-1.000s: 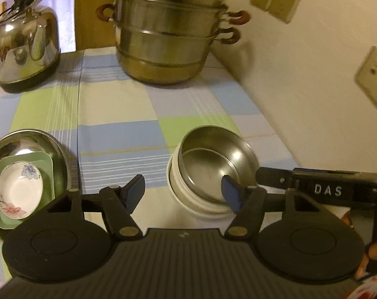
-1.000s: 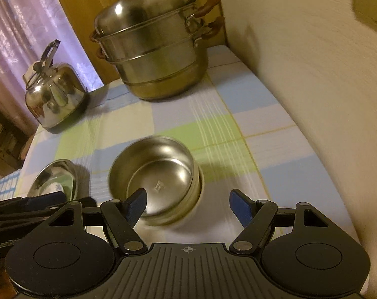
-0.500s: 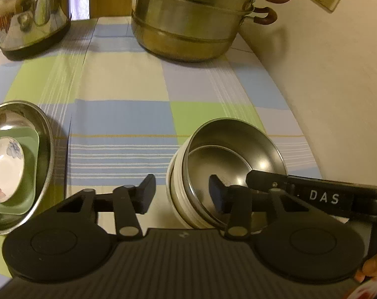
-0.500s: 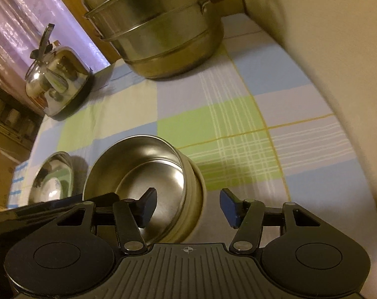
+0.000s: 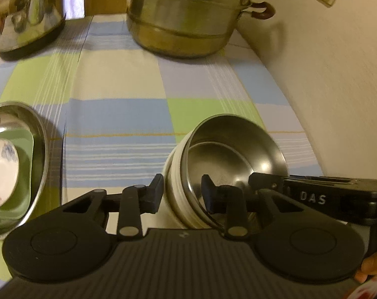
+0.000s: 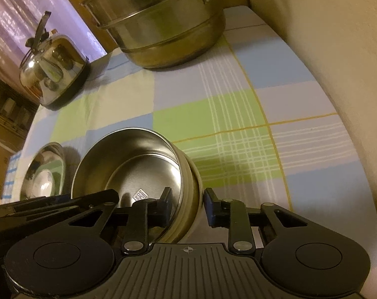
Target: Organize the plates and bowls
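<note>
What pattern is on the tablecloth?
Checks of blue, green and cream with thin stripes on the tablecloth, clearest in the right wrist view.

Silver steel bowl in a cream bowl on a blue-green-cream checked tablecloth.

The tall stainless stacked steamer pot loses its lid to the top frame edge. The steel dish holding a green plate is cropped at left. The left tool covers the steel bowl's near rim.
</note>
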Demonstrator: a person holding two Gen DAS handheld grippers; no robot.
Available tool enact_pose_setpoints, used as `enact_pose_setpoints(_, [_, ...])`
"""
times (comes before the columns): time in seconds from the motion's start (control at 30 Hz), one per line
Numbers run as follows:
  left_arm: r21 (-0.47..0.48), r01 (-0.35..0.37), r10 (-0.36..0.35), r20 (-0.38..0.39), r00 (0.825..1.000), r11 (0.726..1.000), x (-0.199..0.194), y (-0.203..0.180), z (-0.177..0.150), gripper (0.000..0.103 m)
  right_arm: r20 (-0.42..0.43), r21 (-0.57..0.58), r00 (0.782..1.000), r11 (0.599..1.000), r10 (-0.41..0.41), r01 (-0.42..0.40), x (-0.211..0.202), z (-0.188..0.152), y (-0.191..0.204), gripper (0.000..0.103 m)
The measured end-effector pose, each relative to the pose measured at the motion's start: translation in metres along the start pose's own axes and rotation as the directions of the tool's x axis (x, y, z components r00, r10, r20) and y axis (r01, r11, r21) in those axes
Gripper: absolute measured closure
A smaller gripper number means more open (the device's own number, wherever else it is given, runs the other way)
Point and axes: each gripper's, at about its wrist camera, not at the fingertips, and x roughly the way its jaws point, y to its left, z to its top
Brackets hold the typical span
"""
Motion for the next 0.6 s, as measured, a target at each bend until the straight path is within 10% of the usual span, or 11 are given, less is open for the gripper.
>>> enact_pose_setpoints(0.6, [-0.077,-0.074,0.076,0.020,0.997,0.994,-0.013,0.040,-0.007,0.077,-0.055,-0.014,0.997,0.998,0.062,-0.062,0.021,0.006,0.036,0.082])
